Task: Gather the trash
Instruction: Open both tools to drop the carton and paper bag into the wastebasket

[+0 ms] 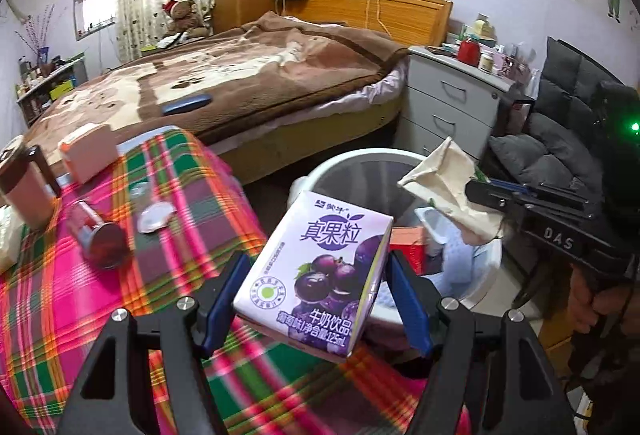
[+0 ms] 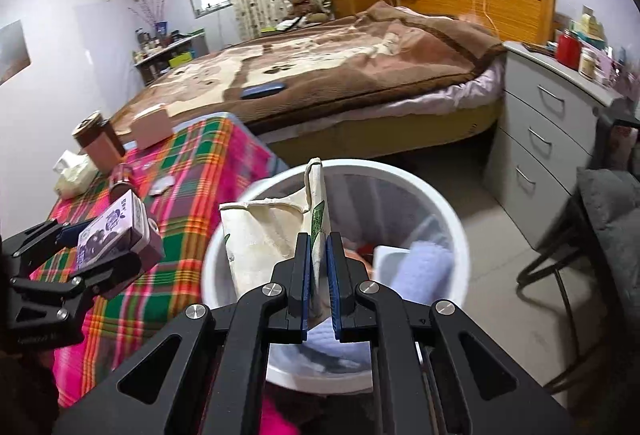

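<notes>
step: bin drop | my right gripper (image 2: 319,267) pinches flattened paper cup (image 2: 272,231) over white bin (image 2: 448,203) rim | my left gripper (image 1: 312,291) clamps purple milk carton (image 1: 316,271) beside bin, above table edge | advice: centre both over bin opening, release 1 at a time

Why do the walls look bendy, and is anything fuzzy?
Left wrist view: the fisheye lens curves the bed and walls; the plaid tablecloth near the bottom is smeared. Right wrist view: same curving, dark corners; the white bin looks slightly soft.
</notes>
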